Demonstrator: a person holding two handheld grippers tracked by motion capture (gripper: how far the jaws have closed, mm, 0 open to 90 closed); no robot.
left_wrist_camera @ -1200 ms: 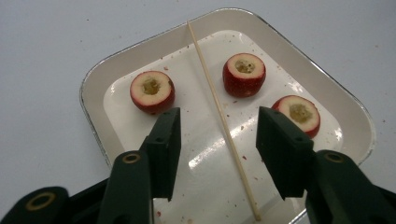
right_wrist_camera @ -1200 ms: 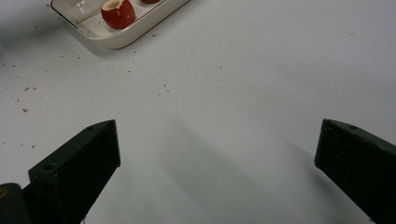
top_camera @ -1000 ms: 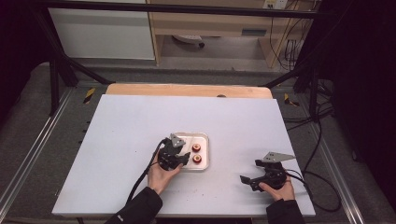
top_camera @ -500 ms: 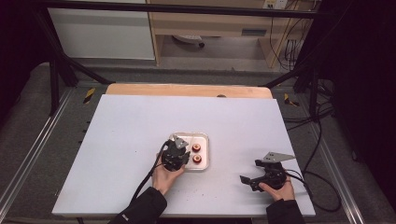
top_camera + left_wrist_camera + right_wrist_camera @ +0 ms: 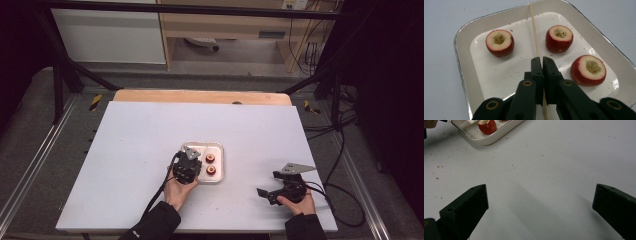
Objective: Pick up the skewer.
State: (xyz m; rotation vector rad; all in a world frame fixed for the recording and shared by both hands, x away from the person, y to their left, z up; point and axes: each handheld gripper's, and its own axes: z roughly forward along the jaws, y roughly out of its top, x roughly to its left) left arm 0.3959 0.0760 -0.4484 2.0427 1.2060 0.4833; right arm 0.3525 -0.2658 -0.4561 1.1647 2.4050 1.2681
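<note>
Three cored fruits (image 5: 500, 42) flank the skewer (image 5: 534, 35) pinched by the left tongs (image 5: 542, 60); right tongs (image 5: 540, 197) spread wide.

On the desk (image 5: 150, 150) sits 1 white tray (image 5: 466, 45), and in it are 3 cored red fruits — each with a pale, hollowed top: 1 at the back left (image 5: 499, 42), 1 at the back right (image 5: 559, 38) and 1 at the near right (image 5: 588, 70). There is 1 thin wooden skewer (image 5: 534, 32) lying across the tray between them. The person works with 2 claws — 1 left claw (image 5: 541, 62) and 1 right claw (image 5: 540, 205), 1 in each of 2 hands.
</note>
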